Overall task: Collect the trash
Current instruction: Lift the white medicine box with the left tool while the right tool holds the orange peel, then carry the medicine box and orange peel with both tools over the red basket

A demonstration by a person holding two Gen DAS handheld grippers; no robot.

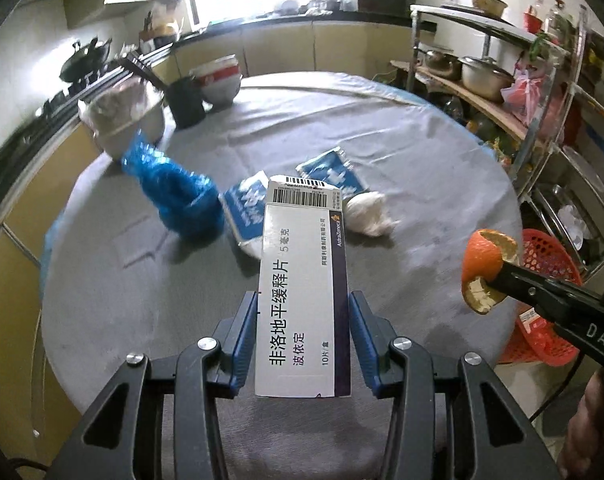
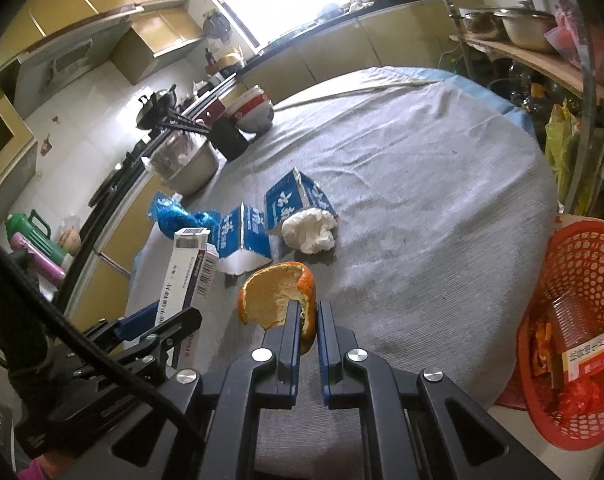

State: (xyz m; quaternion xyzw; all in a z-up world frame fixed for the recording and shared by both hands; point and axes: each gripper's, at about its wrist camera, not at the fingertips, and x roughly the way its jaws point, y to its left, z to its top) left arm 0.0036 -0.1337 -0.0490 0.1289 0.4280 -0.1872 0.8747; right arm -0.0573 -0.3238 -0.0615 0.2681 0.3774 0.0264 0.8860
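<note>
Both hands are loaded: the left gripper (image 1: 304,320) has a medicine box (image 1: 302,292) clamped across its narrow sides, lifted clear of the grey worktop (image 1: 422,152), and the right gripper (image 2: 305,320) is pinched tight on the edge of an orange peel (image 2: 275,296). The box looks empty and light, stiff enough along its edges but easy to crush on the broad faces, so the side-to-side hold suits it. The peel is soft, a bit slick and curled; gripping it by the rim works, though I'd guess it could tear if squeezed harder. Still on the worktop, at about twelve o'clock from the box, lie two blue cartons (image 1: 245,208), a tissue wad (image 1: 368,214) at one o'clock, and a blue bag (image 1: 177,188) at ten. The red basket (image 2: 574,264) sits off the worktop's edge at three o'clock. Only the right view looks down into it, showing a clear cup, another box and wrappers; the left view catches just its mesh side, but shows the box's printed face squarely.
</note>
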